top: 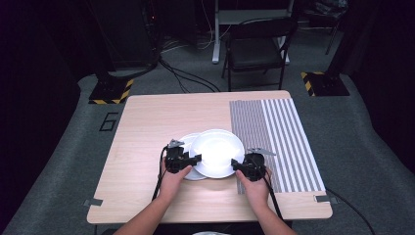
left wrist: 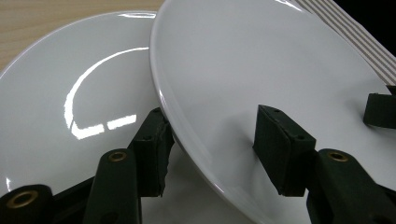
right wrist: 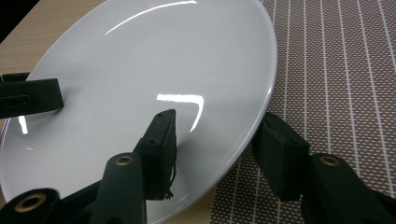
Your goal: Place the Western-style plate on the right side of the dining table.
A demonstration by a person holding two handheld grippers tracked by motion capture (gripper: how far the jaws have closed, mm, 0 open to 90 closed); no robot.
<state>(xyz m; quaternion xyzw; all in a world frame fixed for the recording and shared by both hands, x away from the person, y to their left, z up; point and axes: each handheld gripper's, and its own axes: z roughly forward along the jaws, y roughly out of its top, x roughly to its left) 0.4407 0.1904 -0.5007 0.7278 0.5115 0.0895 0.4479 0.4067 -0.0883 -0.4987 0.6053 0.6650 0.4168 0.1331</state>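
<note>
Gripping the top plate [top: 217, 152] by opposite rims, I have my left tongs [top: 192, 162] clamped on its left edge and my right tongs [top: 239, 165] clamped on its right edge, one pad over and one pad under the rim on each side. Holding it at two facing points keeps the plate from tipping, and that is why I judge the grip to be set this way. In the left gripper view the plate sits tilted above the lower plate [left wrist: 70, 102], overlapping it and offset toward the right, so the two are no longer nested flush. The lower plate rests on the bare wood of the desk [top: 147, 127], while the held plate's right rim hangs over the edge of the striped placemat [top: 279, 142]. The mat lies bare to the right and beyond, which looks like the open room for setting this plate down; the lower plate's rim under my left tongs is the edge to clear.
</note>
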